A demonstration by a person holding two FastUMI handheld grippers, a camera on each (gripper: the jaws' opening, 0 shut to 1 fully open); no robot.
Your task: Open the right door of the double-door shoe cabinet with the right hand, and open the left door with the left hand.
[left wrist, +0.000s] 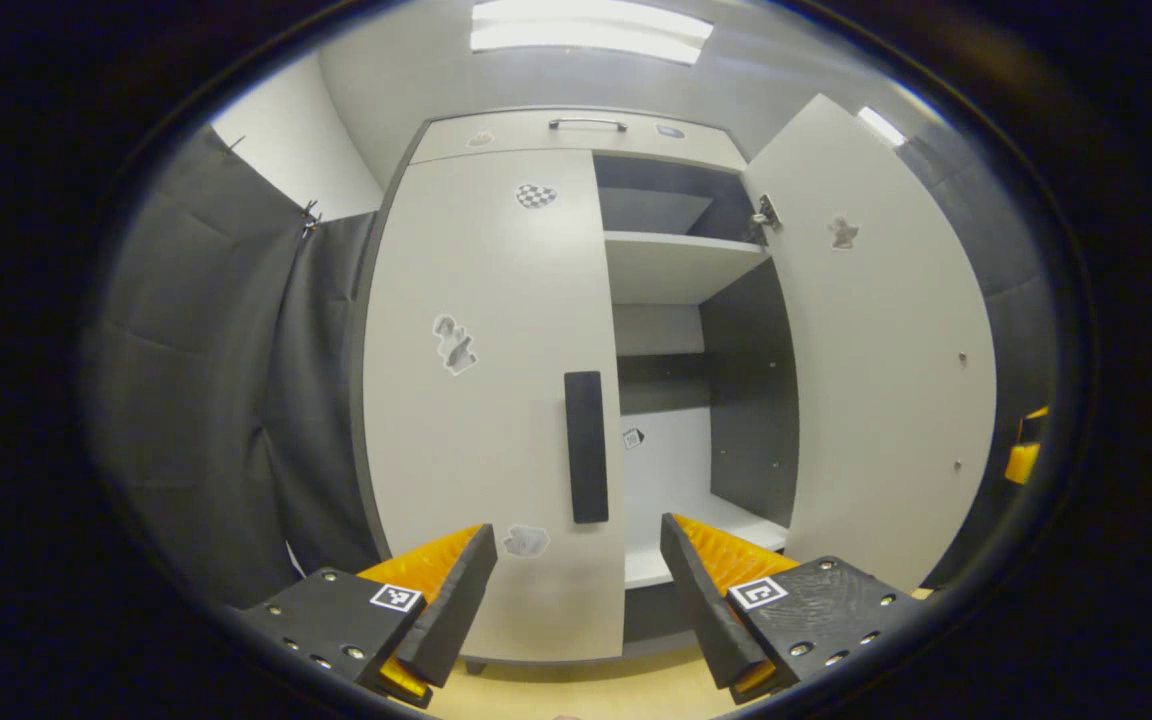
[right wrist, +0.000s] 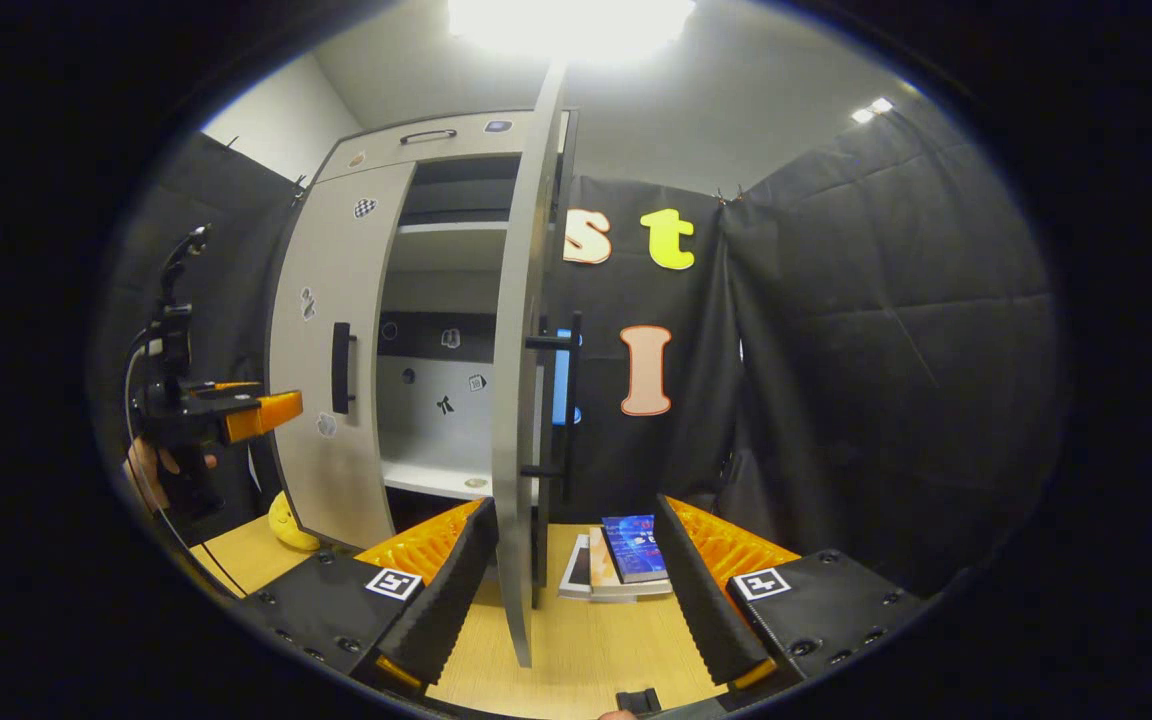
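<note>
The shoe cabinet's left door [left wrist: 476, 420] is closed, and its black vertical handle [left wrist: 586, 445] stands straight ahead of my left gripper [left wrist: 576, 590], which is open and short of the handle, holding nothing. The right door [left wrist: 886, 380] is swung wide open, exposing pale shelves [left wrist: 681, 265]. In the right gripper view that right door [right wrist: 516, 400] shows edge-on, its black bar handle [right wrist: 573, 400] on the far side. My right gripper [right wrist: 574, 590] is open, its fingers either side of the door's lower edge without pressing on it. A hand holds the left gripper [right wrist: 266, 410] before the left door [right wrist: 336, 450].
Stacked books [right wrist: 626, 560] lie on the wooden floor [right wrist: 586, 650] just behind the open door. A small yellow object [right wrist: 288, 525] sits at the cabinet's left foot. Black cloth walls [right wrist: 886, 350] close in on both sides. A drawer with a metal handle [left wrist: 588, 123] tops the cabinet.
</note>
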